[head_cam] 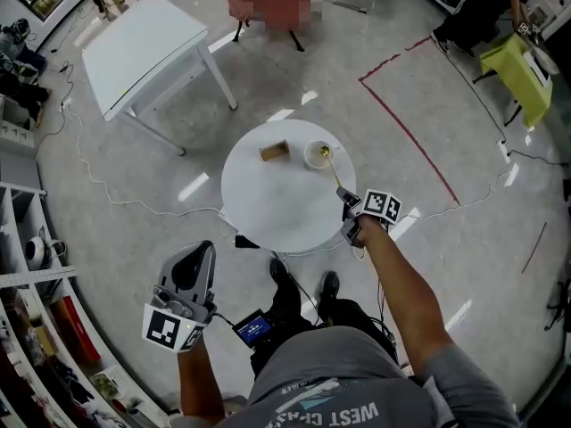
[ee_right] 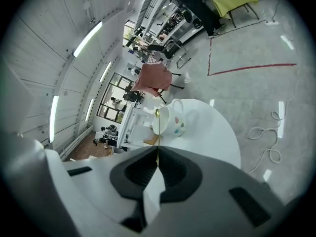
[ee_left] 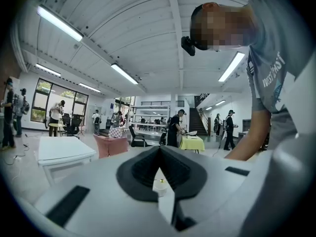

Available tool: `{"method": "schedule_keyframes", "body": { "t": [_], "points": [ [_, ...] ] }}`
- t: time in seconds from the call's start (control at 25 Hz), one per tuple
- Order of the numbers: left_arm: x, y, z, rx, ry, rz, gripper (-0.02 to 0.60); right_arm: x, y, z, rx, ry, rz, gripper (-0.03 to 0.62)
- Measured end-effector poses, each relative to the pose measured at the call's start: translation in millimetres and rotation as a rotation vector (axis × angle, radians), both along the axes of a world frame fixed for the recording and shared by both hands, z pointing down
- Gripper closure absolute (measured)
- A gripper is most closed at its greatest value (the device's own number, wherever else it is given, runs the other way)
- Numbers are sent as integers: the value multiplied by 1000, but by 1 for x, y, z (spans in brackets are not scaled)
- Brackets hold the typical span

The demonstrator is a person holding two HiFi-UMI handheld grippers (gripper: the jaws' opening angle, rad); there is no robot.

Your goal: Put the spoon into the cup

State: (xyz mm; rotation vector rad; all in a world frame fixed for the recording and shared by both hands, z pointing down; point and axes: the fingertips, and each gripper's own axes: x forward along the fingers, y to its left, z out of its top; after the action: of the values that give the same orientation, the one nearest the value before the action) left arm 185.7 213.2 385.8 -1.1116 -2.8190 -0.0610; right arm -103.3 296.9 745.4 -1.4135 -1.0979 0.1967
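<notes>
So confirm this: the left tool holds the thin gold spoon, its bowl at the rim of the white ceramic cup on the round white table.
Wrong side: the right tool holds the thin gold spoon, as the right gripper view shows. The rest stands.

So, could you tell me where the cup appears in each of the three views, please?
Head view: the cup stands on the far right part of the round table, above the picture's centre.
Left gripper view: small and low at centre, seen past the left claw.
Right gripper view: just above centre, beyond the right claw.
Shared landmark: the gold spoon, its bowl by the cup's rim in every view.
</notes>
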Motion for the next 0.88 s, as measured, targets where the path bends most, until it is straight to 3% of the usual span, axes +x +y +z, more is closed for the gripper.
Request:
{"method": "schedule_keyframes", "body": {
  "t": [0.28,0.88],
  "points": [
    [9,2,-8,-27,-6,-26,578,-4,8,2,41,18,23,589],
    [27,2,-22,-73,-19,-64,578,4,30,-15,30,54,22,570]
  ]
}}
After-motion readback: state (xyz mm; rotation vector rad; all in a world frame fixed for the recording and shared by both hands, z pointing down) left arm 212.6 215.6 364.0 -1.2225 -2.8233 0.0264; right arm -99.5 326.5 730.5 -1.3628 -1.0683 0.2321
